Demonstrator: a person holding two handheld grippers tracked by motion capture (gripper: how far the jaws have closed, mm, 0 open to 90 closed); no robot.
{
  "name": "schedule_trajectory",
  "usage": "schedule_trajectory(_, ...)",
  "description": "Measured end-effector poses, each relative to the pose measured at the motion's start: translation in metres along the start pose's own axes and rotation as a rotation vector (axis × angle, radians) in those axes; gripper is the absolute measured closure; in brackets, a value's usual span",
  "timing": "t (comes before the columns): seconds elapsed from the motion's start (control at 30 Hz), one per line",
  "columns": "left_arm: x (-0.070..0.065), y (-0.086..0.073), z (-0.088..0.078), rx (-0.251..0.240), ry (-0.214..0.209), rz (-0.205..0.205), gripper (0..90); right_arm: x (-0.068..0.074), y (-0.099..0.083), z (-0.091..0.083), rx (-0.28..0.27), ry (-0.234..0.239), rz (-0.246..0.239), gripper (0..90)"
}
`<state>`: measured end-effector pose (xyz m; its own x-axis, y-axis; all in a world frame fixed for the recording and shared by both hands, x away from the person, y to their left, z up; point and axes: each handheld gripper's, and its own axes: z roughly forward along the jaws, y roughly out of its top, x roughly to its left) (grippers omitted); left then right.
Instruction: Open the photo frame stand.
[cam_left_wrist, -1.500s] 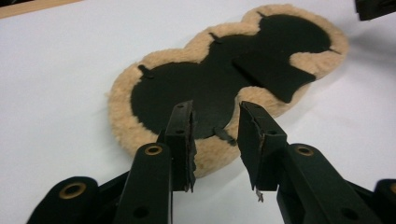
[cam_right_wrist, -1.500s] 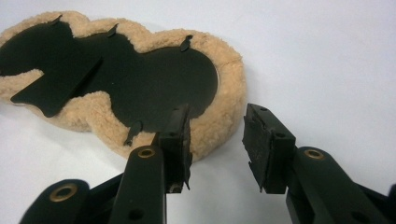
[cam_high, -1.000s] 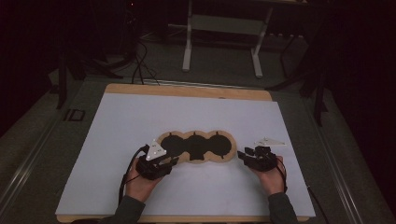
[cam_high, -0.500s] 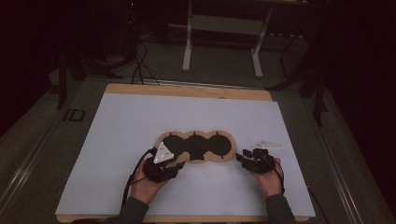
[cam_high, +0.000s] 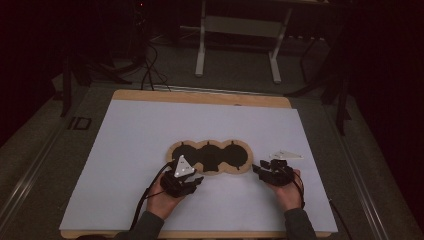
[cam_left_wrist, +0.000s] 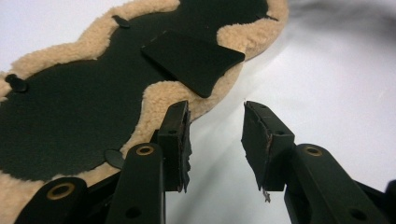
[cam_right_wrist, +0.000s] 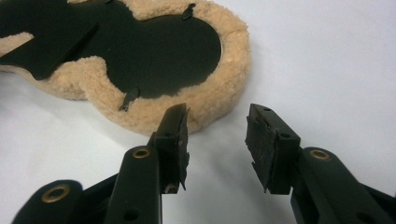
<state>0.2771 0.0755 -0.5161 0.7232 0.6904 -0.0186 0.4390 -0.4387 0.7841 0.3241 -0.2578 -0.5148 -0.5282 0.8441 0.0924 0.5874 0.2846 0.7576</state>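
Observation:
A three-lobed black pad (cam_high: 210, 155) with a tan fleece rim (cam_left_wrist: 161, 100) lies flat on the white sheet (cam_high: 140, 135). A loose black flap (cam_left_wrist: 194, 58) rests on it. My left gripper (cam_high: 196, 179) sits at the pad's near left edge, open, with bare sheet between its jaws. In the left gripper view its left fingertip (cam_left_wrist: 175, 126) is right at the fleece. My right gripper (cam_high: 258, 170) is at the pad's right end, also open and holding nothing. In the right gripper view the fleece rim (cam_right_wrist: 219, 100) lies just beyond the gripper (cam_right_wrist: 217, 112).
The white sheet covers a wooden tabletop (cam_high: 200, 97) with free room all round the pad. Beyond the far edge stand a white frame's legs (cam_high: 202, 45) and cables (cam_high: 150, 65) on the dark floor.
My left hand has slid a little to the right along the pad's near edge and sunk slightly. The right hand and the pad have not moved.

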Motion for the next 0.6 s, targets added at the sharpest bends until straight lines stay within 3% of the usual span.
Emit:
schedule_trajectory(0.43, -0.006, -0.002, 0.013, 0.040, 0.002, 0.018, 65.5, 0.000, 0.000, 0.001, -0.002, 0.002, 0.005, 57.6)
schedule_trajectory(0.47, -0.007, -0.003, 0.014, 0.048, -0.008, 0.018, 75.1, 0.000, 0.000, 0.001, 0.000, 0.002, 0.004, 57.6)
schedule_trajectory(0.6, -0.009, -0.003, 0.017, 0.055, -0.006, 0.027, 89.5, 0.000, 0.000, 0.001, -0.001, 0.001, 0.004, 57.7)
